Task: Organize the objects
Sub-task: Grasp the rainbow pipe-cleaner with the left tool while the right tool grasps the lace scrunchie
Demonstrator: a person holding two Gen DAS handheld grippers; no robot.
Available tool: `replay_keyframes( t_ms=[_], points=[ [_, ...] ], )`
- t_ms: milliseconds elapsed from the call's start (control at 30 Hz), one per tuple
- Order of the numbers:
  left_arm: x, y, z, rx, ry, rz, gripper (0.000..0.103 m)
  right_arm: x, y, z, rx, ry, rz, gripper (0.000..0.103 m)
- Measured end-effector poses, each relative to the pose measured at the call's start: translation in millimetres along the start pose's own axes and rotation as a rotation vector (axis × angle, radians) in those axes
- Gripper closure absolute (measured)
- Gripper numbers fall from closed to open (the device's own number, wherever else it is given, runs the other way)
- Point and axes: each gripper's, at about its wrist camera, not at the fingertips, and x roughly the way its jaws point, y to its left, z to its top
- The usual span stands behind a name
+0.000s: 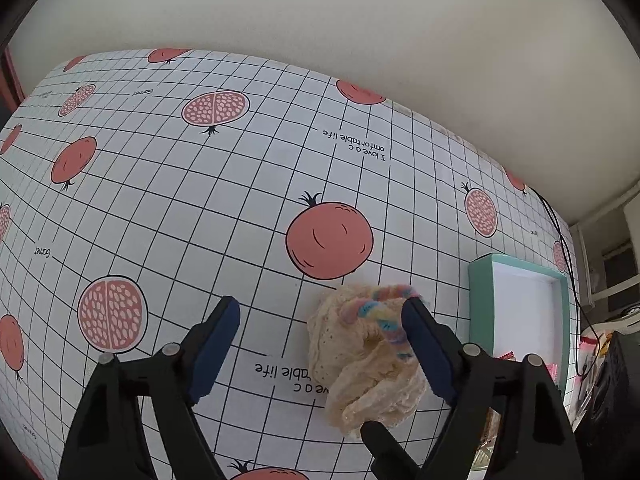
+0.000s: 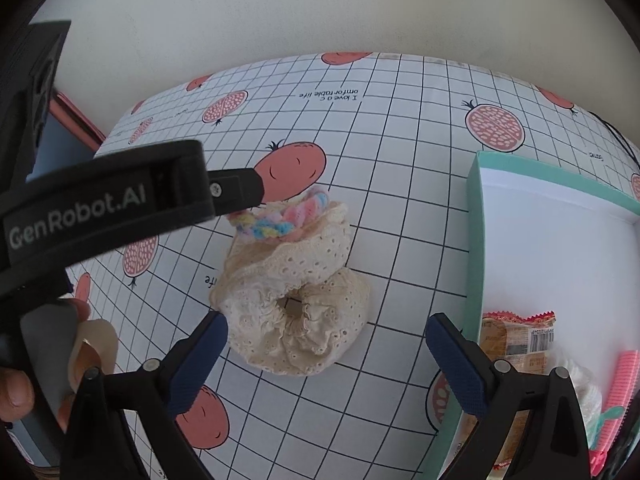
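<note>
Table covered by a white grid cloth (image 1: pixel 224 216) printed with pomegranates and upside-down lettering.

Cream lace scrunchie (image 2: pixel 296 304) lies flat on the cloth, near the middle of the right wrist view. It is a ring, hole facing up, cloth visible through the hole. The ring is bunched and uneven; its longer spread runs from the near side toward the far side of the table, thicker ruffle at the far end.

Pastel braided hair tie (image 2: pixel 276 216) sits at the far edge of the scrunchie, touching or resting on its ruffle. Pink, blue and yellow strands. Its long axis runs roughly crosswise, left to right, rising slightly toward the right.

Left gripper (image 1: pixel 324 316): fingers spread wide. The right blue pad (image 1: pixel 424 344) sits against the braided tie and the scrunchie's edge; the left pad stands well clear over bare cloth. From the right wrist view, this gripper's black finger reaches in from the left, its tip at the braided tie. Nothing pinched.

Right gripper (image 2: pixel 324 340): fingers spread wide, straddling the near part of the scrunchie. Left fingertip just beside or touching the lace; right one apart from it.

Mint-edged box (image 2: pixel 476 240) with a white interior stands to the right, near the scrunchie. Inside: a snack packet (image 2: pixel 516 340), a pink comb (image 2: pixel 624 384), something white and lacy.
</note>
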Motion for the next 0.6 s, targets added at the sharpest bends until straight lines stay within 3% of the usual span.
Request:
replay_keyframes(
  t_ms=[133, 200, 467, 600],
  points=[
    [4.5, 0.7, -1.4, 0.01, 0.017, 0.014, 0.033, 4.0, 0.3, -0.2, 0.002, 0.003, 0.003, 0.004],
    [5.6, 1.0, -1.9, 0.016, 0.022, 0.024, 0.043, 5.5, 0.1, -0.3, 0.002, 0.005, 0.013, 0.005],
    [12.5, 0.7, -4.8, 0.042, 0.043, 0.044, 0.068, 13.7, 3.5, -4.0, -0.013, 0.024, -0.012, 0.021],
    [12.7, 0.7, -5.6, 0.045, 0.042, 0.046, 0.074, 14.0, 5.9, -4.1, -0.024, 0.017, -0.024, 0.028]
  ],
)
